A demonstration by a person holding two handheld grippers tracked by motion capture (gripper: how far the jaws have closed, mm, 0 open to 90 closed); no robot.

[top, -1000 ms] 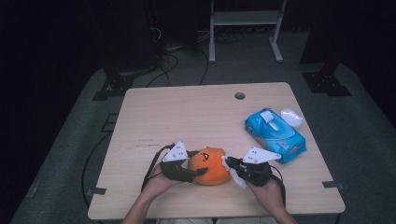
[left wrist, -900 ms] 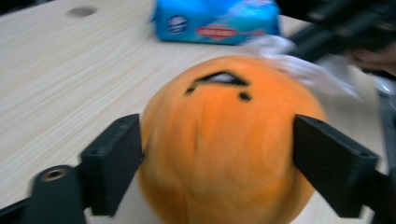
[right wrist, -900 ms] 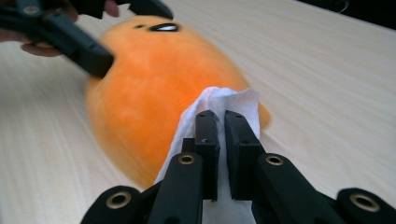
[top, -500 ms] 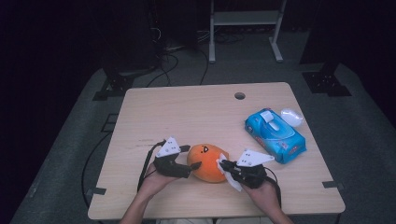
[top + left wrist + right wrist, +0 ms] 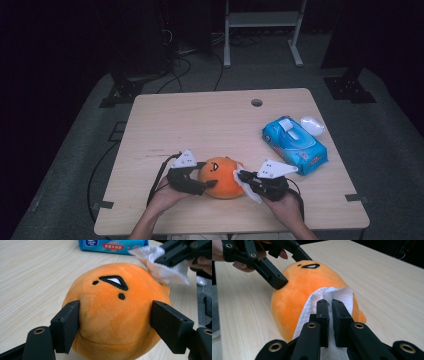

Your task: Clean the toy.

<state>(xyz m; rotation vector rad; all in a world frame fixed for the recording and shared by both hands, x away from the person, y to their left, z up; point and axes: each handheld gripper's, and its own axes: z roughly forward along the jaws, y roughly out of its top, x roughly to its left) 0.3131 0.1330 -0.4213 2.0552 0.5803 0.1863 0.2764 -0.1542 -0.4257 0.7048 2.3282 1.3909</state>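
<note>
left gripper (image 5: 113,322) fingers (image 5: 66,326) clamp orange plush (image 5: 112,312) | white wipe (image 5: 162,267) touching plush

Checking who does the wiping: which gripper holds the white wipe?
The right gripper, shut on the white wipe; the left gripper clamps the orange plush.

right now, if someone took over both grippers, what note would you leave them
Left hand-held gripper: jaws clamped on both sides of the orange plush toy, holding it on the table.
Right hand-held gripper: shut on a white wipe, pressed against the toy's side.
Blue wipes pack lies to the right, its lid open.
Done: wipe in hand, toy steadied.
Left: probably wiping the rest of the toy; how much is wiped can't be told.
</note>
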